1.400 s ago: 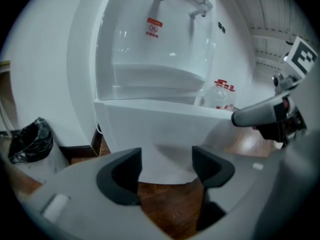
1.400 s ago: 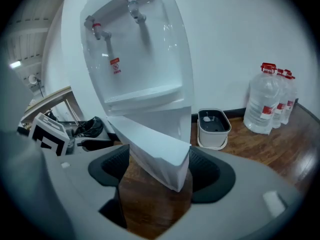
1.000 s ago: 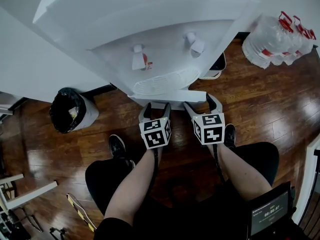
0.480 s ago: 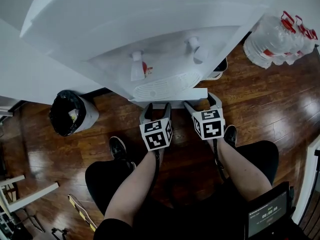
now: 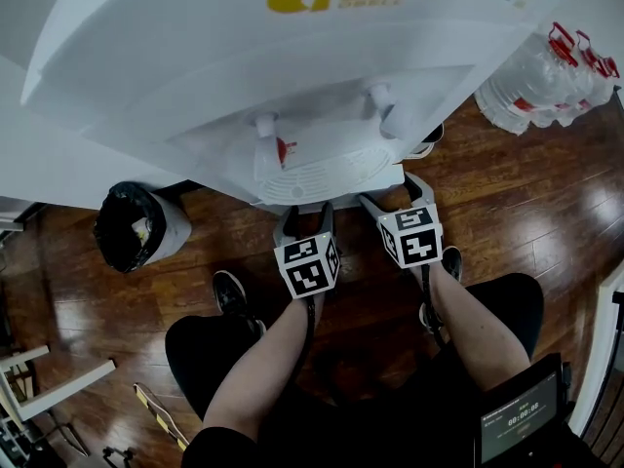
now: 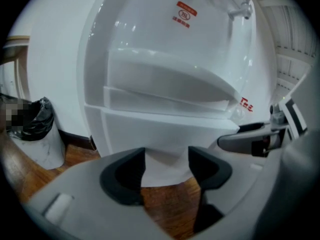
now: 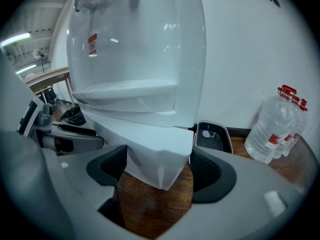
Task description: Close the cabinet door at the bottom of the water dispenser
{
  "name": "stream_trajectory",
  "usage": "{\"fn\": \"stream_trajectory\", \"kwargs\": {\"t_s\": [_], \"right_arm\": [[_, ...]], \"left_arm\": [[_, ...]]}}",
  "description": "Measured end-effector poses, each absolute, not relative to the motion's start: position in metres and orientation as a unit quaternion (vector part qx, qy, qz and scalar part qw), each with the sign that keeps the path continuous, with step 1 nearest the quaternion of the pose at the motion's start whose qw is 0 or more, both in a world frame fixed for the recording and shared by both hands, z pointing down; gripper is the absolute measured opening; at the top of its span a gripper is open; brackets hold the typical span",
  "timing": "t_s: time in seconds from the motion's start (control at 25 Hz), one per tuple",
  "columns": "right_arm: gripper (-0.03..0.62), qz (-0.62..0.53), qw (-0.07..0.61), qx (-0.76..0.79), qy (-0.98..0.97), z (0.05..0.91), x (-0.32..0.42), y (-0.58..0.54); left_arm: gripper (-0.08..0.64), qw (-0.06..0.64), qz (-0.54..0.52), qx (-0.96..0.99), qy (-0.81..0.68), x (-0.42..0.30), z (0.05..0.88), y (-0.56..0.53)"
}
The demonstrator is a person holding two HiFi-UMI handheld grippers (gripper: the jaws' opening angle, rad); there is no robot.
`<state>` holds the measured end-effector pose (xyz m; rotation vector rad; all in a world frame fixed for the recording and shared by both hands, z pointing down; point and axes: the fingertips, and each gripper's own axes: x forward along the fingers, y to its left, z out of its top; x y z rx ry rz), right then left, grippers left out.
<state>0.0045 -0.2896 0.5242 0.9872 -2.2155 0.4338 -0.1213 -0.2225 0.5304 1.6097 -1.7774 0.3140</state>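
The white water dispenser (image 5: pixel 292 57) fills the top of the head view. Its bottom cabinet door (image 6: pixel 165 139) is a plain white panel low on the body, standing a little out from it; in the right gripper view one door corner (image 7: pixel 160 156) juts toward me. My left gripper (image 5: pixel 305 214) sits just in front of the door, its jaws closing; the door shows in the gap (image 6: pixel 166 164), but the pads do not press on it. My right gripper (image 5: pixel 393 195) is beside it, jaws wide open, with the door's corner framed between them (image 7: pixel 157 169).
A bin with a black bag (image 5: pixel 132 227) stands left of the dispenser. Several water bottles (image 5: pixel 546 76) stand at the right, with a small dark tray (image 7: pixel 213 135) by the wall. My knees and shoes (image 5: pixel 231 291) are just behind the grippers on the wooden floor.
The left gripper's jaws have narrowed. Both grippers have edged toward the dispenser's base, and the dispenser now looms larger in the head view.
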Motion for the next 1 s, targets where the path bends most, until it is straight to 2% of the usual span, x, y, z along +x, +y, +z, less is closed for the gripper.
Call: {"fn": "stream_trajectory", "kwargs": {"t_s": [1.0], "right_arm": [[0.396, 0.142, 0.33, 0.341, -0.868, 0.523, -0.006, -0.312]], "left_arm": [[0.284, 0.373, 0.123, 0.611, -0.687, -0.123, 0.53, -0.23]]}}
